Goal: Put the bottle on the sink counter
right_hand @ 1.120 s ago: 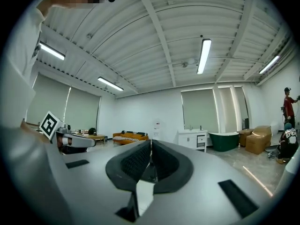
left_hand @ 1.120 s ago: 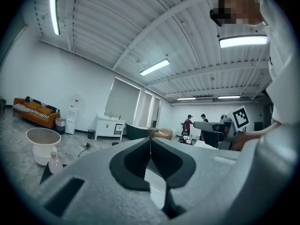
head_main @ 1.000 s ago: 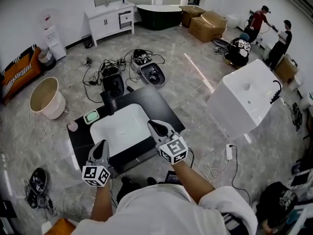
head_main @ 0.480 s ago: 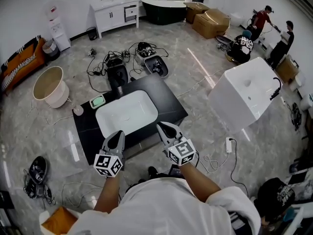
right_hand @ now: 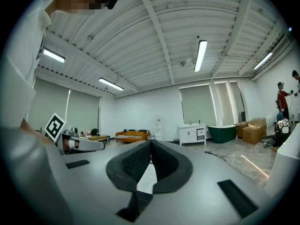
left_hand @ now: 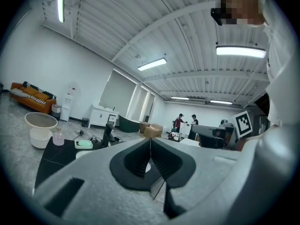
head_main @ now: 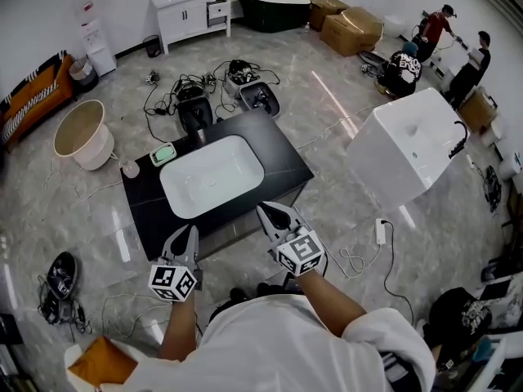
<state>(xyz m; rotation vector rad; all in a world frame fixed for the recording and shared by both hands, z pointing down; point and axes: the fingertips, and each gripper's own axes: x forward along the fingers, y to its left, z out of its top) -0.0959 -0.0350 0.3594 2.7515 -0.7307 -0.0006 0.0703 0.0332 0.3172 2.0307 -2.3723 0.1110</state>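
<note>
Both grippers are held short of the near edge of the sink counter (head_main: 282, 166), over the floor.

- Left gripper (head_main: 189, 230): the jaws are seen pressed together, with nothing between them.
- Right gripper (head_main: 264, 211): the jaws are likewise closed pad to pad and empty.
- Bottle (head_main: 129, 168): small, pale pink and upright, it is found at the far left corner of the counter, well apart from both grippers. It appears to rest on the black top right at the edge. Whether its base sits fully on the top cannot be told from the head view.
- Soap dish (head_main: 163, 153): green, it lies just beside the bottle along the far edge.
- Basin (head_main: 212, 178): white, it takes up the middle of the counter.

Judgement: the bottle is taken as placed, but close to the corner. If the placement is to be improved, the left gripper is preferred, since the bottle stands on that side.

1. The jaws should be opened before the approach, not at the bottle.
2. The bottle should be taken around its body, below the neck, and kept upright.
3. It should be lifted only slightly.
4. It should be set down on bare black top between the corner and the soap dish, clear of the basin rim.
5. The release should be made only once the base is flat.
6. The gripper should then be drawn straight back, so that the bottle is not brushed off the edge.
</note>
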